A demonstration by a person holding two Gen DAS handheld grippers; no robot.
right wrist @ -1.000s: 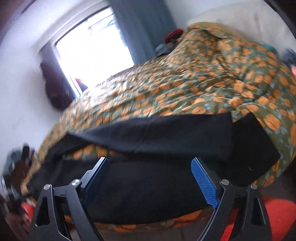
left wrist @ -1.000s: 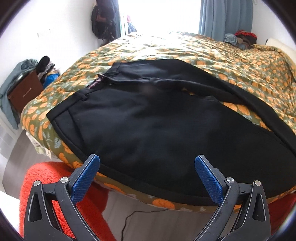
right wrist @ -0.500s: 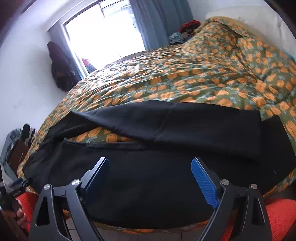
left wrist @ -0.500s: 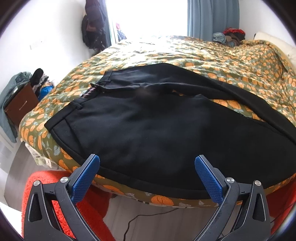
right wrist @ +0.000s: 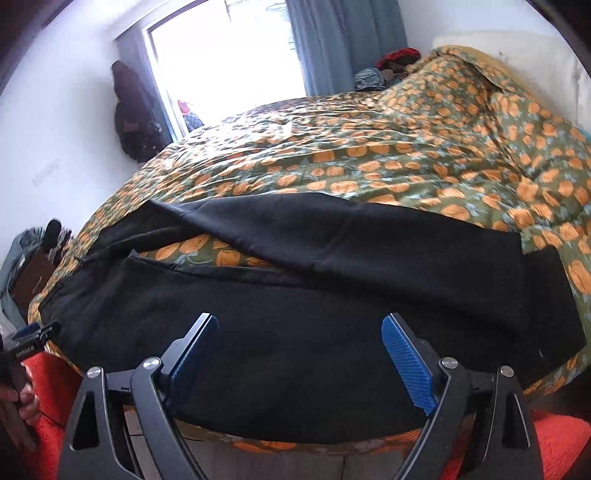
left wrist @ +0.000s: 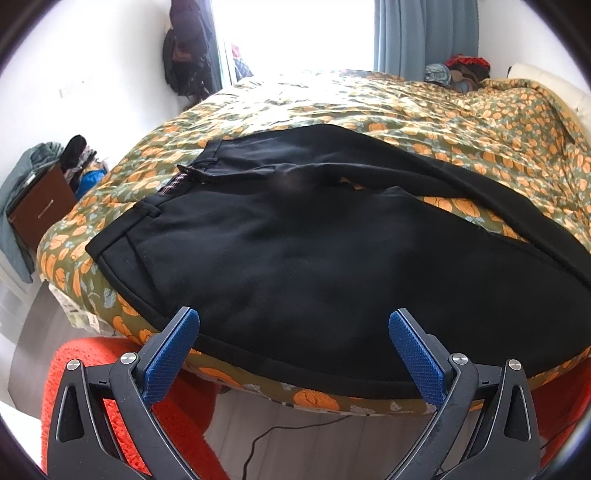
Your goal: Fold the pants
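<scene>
A: Quick count. You're looking at one pair of black pants lying flat on the bed, near its front edge. Two legs: the near one is lying along the bed edge, the far one is angling off behind it, w/ a wedge of orange-flowered cover showing between them.

B: Waistband?

A: It's sitting toward the left in the left wrist view, belt loops showing, close to the bed's left corner. The two hems are ending at the right in the right wrist view, the far leg's hem overlapping the near leg there.

B: Grippers?

A: Two. Your left gripper is hovering w/ jaws wide, nothing between the blue pads, just in front of the near leg's lower edge. Your right gripper is also standing wide and empty, over the near leg further toward the hems. Can't tell if either is touching cloth; neither is pinching any.

B: Room to move?

A: Plenty behind the pants: the cover is running bare back to the window and curtain. In front it's tight, the near leg is lying right at the edge w/ only a thin strip of cover below it, then floor. One orange rug is lying under you, one thin cable crossing the floor. One brown nightstand is standing off the left corner, piled w/ clothes.
</scene>
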